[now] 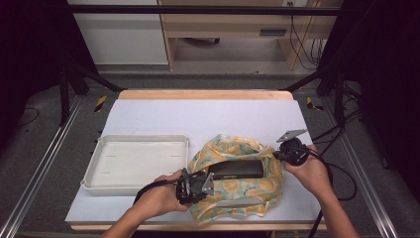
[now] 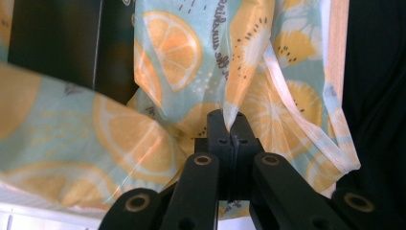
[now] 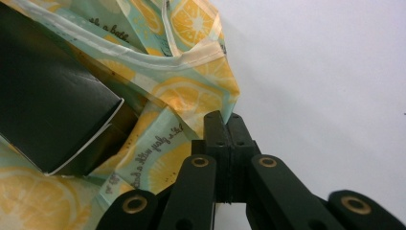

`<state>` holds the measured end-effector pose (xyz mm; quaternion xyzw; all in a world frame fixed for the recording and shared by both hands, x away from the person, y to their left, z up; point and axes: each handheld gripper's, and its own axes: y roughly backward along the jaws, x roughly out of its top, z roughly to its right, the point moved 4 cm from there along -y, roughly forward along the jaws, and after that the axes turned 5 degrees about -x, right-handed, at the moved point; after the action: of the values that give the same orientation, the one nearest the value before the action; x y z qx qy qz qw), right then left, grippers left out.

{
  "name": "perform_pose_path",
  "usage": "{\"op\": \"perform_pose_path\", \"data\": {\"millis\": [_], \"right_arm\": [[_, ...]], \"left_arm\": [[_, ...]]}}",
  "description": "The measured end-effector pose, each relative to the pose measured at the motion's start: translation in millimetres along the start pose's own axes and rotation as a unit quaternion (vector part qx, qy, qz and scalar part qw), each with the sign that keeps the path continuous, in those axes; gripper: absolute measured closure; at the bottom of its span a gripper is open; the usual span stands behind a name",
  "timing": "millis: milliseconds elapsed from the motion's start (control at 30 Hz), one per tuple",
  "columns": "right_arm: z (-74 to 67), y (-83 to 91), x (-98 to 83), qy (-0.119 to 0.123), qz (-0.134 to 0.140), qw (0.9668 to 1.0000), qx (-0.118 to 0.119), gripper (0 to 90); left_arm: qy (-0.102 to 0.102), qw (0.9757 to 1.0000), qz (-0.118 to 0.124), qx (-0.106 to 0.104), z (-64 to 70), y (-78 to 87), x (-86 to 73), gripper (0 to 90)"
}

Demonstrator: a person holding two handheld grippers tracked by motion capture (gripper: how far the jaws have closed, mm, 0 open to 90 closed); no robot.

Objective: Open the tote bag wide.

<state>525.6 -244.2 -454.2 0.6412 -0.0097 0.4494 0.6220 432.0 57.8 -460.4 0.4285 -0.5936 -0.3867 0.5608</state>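
Note:
A lemon-print cloth bag [image 1: 237, 191] lies crumpled on the white mat, right of centre. A long black box [image 1: 235, 169] rests in its folds, partly wrapped by the fabric. My left gripper [image 1: 210, 181] is at the bag's near left side, shut on a fold of the cloth [image 2: 239, 91], which is pinched between its tips [image 2: 230, 123]. The box [image 2: 52, 43] lies dark beyond that fold. My right gripper [image 1: 277, 154] is at the bag's right edge, shut on the hemmed cloth [image 3: 191, 96], beside the box's end [image 3: 48, 110].
A shallow white tray [image 1: 133, 163] sits empty to the left of the bag. The white mat [image 1: 208, 116] covers the wooden table, whose edge [image 1: 205, 94] runs along the back. Cables [image 1: 341, 173] trail off the right side.

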Motion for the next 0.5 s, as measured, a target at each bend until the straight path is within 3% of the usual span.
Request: {"op": "perform_pose_path", "data": {"millis": [500], "right_arm": [[14.4,-1.9,-12.2,-0.022,-0.011,0.9996,-0.014,90.0]], "left_arm": [[-0.003,0.9998,-0.017,0.000,0.6,-2.5,-6.0,90.0]]}}
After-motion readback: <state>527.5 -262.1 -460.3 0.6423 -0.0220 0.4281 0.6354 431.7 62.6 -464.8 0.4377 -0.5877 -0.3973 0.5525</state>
